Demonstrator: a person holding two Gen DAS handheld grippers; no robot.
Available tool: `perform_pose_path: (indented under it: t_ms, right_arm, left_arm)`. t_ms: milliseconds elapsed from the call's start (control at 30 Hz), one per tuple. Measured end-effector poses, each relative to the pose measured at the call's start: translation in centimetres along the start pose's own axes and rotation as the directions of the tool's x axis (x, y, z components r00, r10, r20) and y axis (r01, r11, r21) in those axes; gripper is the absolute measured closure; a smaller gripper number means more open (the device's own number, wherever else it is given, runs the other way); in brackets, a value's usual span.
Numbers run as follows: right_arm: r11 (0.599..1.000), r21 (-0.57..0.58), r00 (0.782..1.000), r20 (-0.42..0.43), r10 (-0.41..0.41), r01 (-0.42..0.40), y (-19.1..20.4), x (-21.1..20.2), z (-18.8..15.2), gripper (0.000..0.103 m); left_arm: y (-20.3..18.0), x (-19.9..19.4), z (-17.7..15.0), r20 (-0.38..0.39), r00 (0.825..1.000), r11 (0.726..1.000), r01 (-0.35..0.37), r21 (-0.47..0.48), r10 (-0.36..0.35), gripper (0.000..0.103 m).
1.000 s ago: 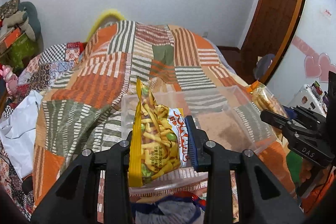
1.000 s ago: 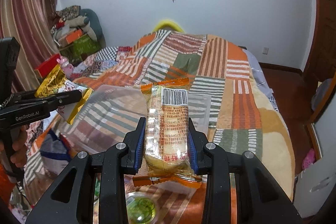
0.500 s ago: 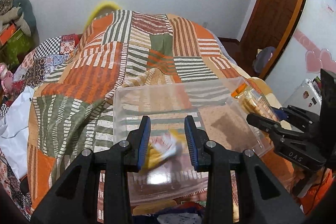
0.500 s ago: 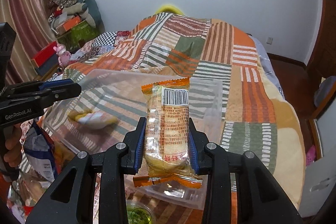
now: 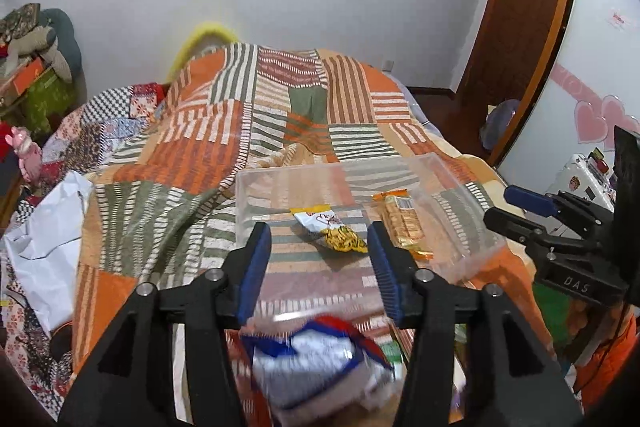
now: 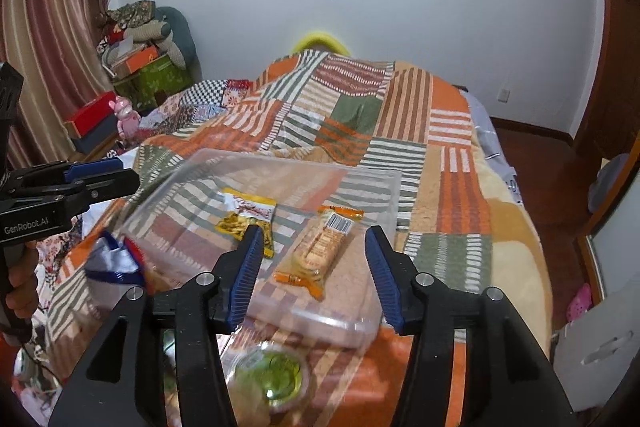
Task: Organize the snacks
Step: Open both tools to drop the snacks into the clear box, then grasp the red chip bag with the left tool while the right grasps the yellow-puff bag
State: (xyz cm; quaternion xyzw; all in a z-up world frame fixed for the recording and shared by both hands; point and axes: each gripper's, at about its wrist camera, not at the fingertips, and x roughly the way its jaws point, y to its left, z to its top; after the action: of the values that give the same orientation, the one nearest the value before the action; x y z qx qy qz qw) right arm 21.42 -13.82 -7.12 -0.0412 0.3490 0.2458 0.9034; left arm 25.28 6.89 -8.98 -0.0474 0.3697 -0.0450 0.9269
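A clear plastic bin [image 5: 472,243] [image 6: 360,327] rests on the striped bedspread. Inside it lie a yellow snack bag [image 5: 330,231] [image 6: 250,219] and an orange cracker pack [image 5: 402,221] [image 6: 320,253], side by side. My left gripper [image 5: 320,267] hovers above the bin's near side, its jaws opening with nothing between them. My right gripper [image 6: 314,275] hangs over the cracker pack without touching it, jaws likewise opening and empty. Each gripper shows in the other's view: the right gripper [image 5: 520,203] at the right edge, the left gripper [image 6: 100,175] at the left edge.
A blue-and-white snack bag [image 5: 316,359] [image 6: 114,259] lies just in front of the bin. A round green-lidded cup [image 6: 272,379] sits near its front corner. White plastic bag [image 5: 44,239] lies at left. The patchwork bedspread [image 5: 280,115] stretches behind the bin.
Both grippers let go: the yellow bag dropped from the left jaws and the cracker pack from the right, both landing in the bin. Both sets of jaws spread wider and drew back slightly.
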Motion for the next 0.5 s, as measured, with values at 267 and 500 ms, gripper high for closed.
perform_pose_path:
  t_ms: [267, 500]
  right_arm:
    - [1.0, -0.001, 1.0, 0.022, -0.005, 0.005, 0.5, -4.4, -1.9, 0.051]
    - [1.0, 0.01, 1.0, 0.027, 0.001, -0.001, 0.9, -7.5, -4.7, 0.049]
  left_arm:
    - [-1.0, -5.0, -3.4, 0.016, 0.999, 0.999, -0.04, -0.003, 0.04, 0.033]
    - [-2.2, -7.7, -8.0, -0.016, 0.999, 0.999, -0.048, -0.024, 0.048, 0.026]
